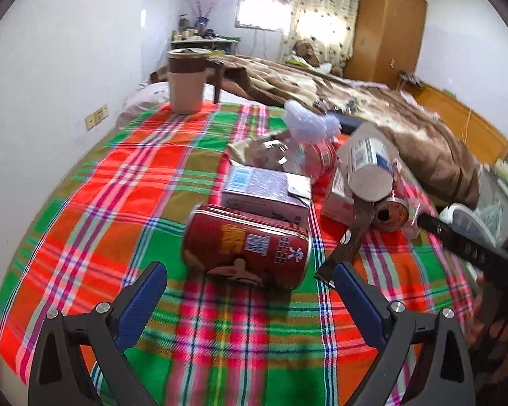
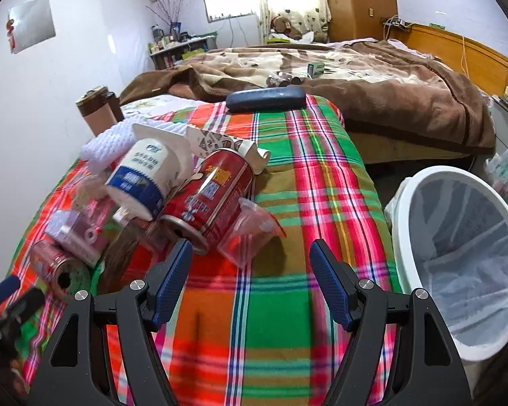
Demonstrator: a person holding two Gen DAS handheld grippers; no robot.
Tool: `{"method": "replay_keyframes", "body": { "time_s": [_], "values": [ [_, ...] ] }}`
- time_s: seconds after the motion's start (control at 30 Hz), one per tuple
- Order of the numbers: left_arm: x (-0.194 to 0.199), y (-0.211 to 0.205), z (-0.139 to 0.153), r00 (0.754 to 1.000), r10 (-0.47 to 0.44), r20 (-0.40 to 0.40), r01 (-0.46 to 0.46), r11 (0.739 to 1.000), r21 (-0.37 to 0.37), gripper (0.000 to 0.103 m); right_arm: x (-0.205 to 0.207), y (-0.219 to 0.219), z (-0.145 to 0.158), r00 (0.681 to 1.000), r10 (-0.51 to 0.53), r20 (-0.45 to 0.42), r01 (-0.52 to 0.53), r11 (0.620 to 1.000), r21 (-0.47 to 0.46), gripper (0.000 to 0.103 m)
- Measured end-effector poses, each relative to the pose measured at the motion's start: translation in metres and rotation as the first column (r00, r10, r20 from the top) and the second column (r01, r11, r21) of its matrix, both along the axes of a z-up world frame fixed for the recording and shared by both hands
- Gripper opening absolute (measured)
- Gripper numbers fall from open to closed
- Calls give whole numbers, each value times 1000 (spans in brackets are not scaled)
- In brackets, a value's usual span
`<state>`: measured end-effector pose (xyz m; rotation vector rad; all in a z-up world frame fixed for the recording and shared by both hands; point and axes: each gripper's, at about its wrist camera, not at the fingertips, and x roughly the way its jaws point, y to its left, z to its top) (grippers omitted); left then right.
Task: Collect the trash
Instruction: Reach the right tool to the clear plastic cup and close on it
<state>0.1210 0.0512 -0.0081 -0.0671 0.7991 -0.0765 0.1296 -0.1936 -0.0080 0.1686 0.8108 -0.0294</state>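
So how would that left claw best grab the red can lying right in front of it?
Across the round body, I'd guess. The red can lies on its side on the plaid blanket, crosswise to the open left gripper. Closing on its two flat ends looks too wide, so turn the fingers and come from above, pinching the curved middle. A box sits close behind it.

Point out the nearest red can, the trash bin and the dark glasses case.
red can (image 1: 247, 245): left wrist view, label side.
trash bin (image 2: 406, 209): right wrist view, white rim.
glasses case (image 2: 266, 98): right wrist view, lid top.
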Motion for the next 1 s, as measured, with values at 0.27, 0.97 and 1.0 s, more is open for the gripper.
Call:
{"method": "replay_keyframes", "body": {
  "time_s": [0.27, 0.97, 1.0],
  "values": [
    [10, 27, -12, 997, 66, -40, -65, 998, 17, 100, 10, 2, -2, 1000, 1, -18, -1, 1000, 19, 67],
    [-10, 102, 20, 973, 230, 6, -227, 963, -147, 100, 17, -14, -15, 996, -47, -81, 61, 982, 178, 59],
    [-6, 102, 21, 973, 232, 4, -228, 962, -152, 100, 17, -15, -16, 995, -57, -84, 71, 983, 171, 57]
  ]
}}
